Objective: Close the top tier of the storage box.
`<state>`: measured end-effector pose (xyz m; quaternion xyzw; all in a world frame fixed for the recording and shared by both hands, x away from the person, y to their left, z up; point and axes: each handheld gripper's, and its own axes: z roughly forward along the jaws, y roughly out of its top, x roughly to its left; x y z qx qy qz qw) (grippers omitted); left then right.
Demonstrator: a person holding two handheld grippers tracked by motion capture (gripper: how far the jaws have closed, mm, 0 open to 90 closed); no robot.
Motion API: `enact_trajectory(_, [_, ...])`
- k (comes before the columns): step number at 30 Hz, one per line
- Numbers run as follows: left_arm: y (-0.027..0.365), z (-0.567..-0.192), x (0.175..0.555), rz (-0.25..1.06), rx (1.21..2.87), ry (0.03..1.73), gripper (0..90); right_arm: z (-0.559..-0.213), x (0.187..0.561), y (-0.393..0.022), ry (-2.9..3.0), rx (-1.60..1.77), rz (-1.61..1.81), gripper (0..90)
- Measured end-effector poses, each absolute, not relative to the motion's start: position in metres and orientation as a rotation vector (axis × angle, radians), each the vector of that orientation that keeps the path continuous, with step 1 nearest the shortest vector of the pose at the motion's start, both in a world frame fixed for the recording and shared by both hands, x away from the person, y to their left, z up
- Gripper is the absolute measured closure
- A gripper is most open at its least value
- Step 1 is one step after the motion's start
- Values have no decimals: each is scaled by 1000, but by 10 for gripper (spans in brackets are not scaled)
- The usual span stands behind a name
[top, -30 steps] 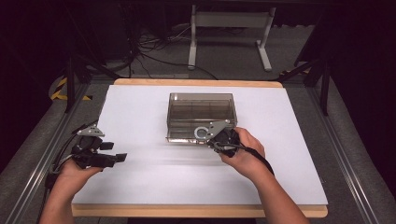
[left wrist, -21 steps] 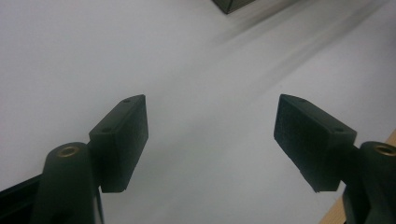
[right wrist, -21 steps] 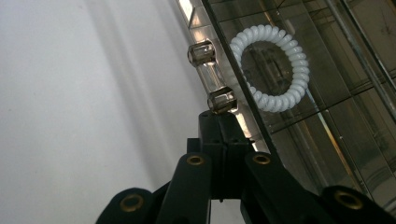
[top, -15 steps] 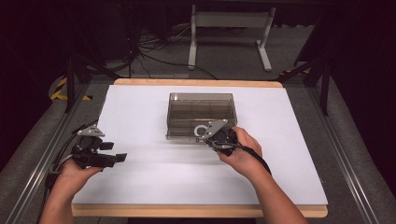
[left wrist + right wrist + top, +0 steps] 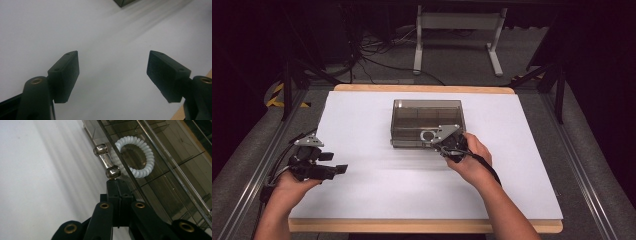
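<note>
Nothing moved; right tool (image 5: 117,183) touches box (image 5: 427,114) handle (image 5: 106,161).

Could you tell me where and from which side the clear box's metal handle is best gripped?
Probably grip the metal handle across its bare bar between the two end knobs, coming from the box's front: it stands off that wall, and the shut right gripper already points there.

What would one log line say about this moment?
right claw: shut, tips at metal handle of smoky clear plastic box | left claw: open, empty, over white table | white spiral ring: inside box
</note>
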<state>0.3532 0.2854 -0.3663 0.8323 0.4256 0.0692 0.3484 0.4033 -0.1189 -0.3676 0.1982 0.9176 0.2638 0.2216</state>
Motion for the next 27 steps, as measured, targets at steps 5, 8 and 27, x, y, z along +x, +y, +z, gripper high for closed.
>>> enact_trajectory(5, [286, -366, 353, 180, 2159, 1101, 268, -370, 408, -123, 2519, 570, 771, 900])
enact_trajectory(8, [286, -366, 352, 180, 2158, 1105, 268, -371, 410, -124, 2504, 567, 773, 900])
enact_trajectory(27, [286, -367, 352, 181, 2160, 1105, 268, -379, 421, -126, 2408, 562, 814, 900])
